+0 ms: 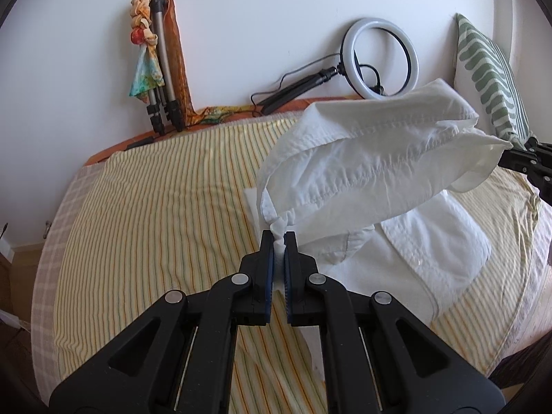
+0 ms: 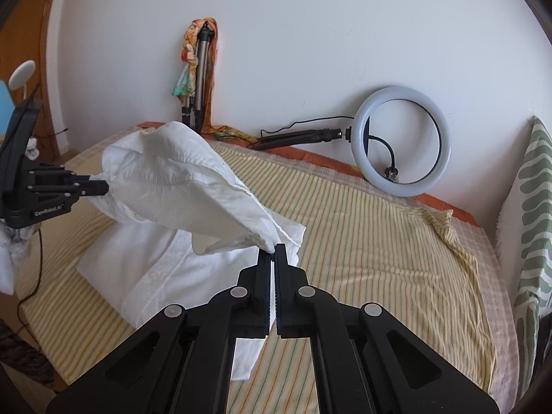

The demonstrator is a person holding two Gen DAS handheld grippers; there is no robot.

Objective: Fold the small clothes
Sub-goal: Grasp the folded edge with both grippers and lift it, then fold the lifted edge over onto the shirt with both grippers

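Two hand-held grippers pinching one white garment (image 1: 372, 158) above the bed (image 1: 155, 189). Left hand-held gripper (image 1: 279, 241) clamping a bunched corner between its blue pads (image 1: 270, 269); right hand-held gripper (image 2: 275, 252) closing on the opposite corner, jaws nearly together. Upper part hanging lifted and stretched between them, lower part lying on the striped sheet. Behind, leaning on the wall: tripod (image 1: 162, 69) draped with a scarf (image 1: 146, 48), ring light (image 1: 381, 58), patterned pillow (image 1: 490, 76).
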